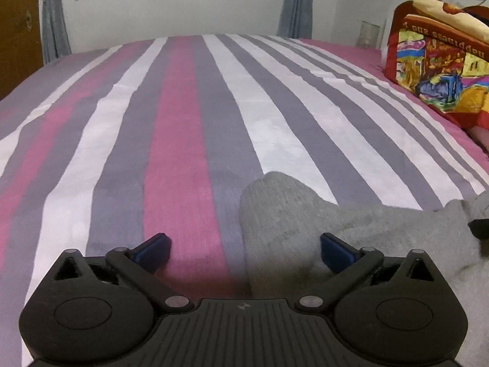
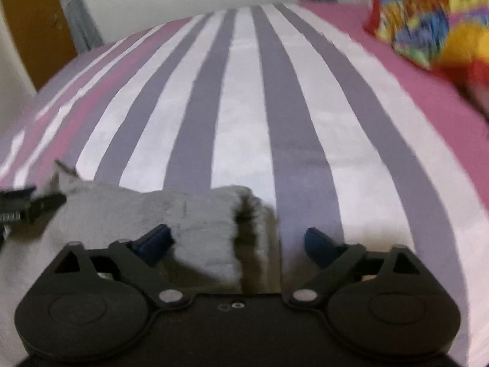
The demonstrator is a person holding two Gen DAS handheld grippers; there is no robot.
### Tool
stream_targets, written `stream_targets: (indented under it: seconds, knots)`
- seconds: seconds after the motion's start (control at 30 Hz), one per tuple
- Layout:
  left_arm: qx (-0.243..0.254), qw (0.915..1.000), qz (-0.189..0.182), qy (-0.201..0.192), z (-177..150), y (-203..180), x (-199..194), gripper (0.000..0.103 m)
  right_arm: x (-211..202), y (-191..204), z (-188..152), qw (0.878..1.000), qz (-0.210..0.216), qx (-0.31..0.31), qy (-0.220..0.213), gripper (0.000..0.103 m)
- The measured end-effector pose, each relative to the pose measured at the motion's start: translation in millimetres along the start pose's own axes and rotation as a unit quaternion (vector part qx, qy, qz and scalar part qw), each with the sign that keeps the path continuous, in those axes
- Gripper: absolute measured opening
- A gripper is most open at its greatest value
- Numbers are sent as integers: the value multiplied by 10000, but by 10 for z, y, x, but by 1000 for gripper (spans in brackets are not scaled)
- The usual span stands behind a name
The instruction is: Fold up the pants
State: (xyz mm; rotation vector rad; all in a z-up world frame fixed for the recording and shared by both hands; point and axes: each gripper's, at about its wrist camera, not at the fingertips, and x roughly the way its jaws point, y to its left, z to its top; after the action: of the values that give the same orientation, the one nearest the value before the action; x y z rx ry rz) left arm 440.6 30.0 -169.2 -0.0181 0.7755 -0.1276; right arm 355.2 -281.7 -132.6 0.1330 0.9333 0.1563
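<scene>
Grey fleece pants lie on the striped bed sheet. In the left wrist view their rounded folded end sits just ahead and right of centre. My left gripper is open, its blue pads wide apart, the right pad over the grey cloth and nothing pressed between them. In the right wrist view the pants end at a ribbed cuff edge with a dark opening. My right gripper is open, its pads standing on either side of that edge without touching it. The other gripper's tip shows at the far left.
A pink, grey and white striped sheet covers the whole bed. A folded, brightly coloured blanket rests at the far right. Beyond the bed stand a white wall, a window with grey curtains and a wooden door.
</scene>
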Motion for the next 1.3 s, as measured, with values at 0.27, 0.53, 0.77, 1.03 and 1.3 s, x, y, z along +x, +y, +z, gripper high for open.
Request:
stream_targets:
  seconds: [0.27,0.53,0.77,1.03,1.3]
  knots:
    - [315,9993,110,-165,-218,-83,-488,103,-501,77,-210,9988,212,-249,-354,100]
    - [216,9997,80,-3,-295,-93,-472,103,-289,55,-403,9998,172,-112,60,100]
    - [435,9988,19,-242,-333,-188,-909,103,-734,188,-492,9991,232,-236,-263,90]
    - [491,9988,-30,-7,-595,-209,-1153,103,-777,181,-720,9997,140,-207,-3,91]
    - [-169,9998,-92,3,-810,23,-1372,103,-823,88,-807,9995,274,172,4,82]
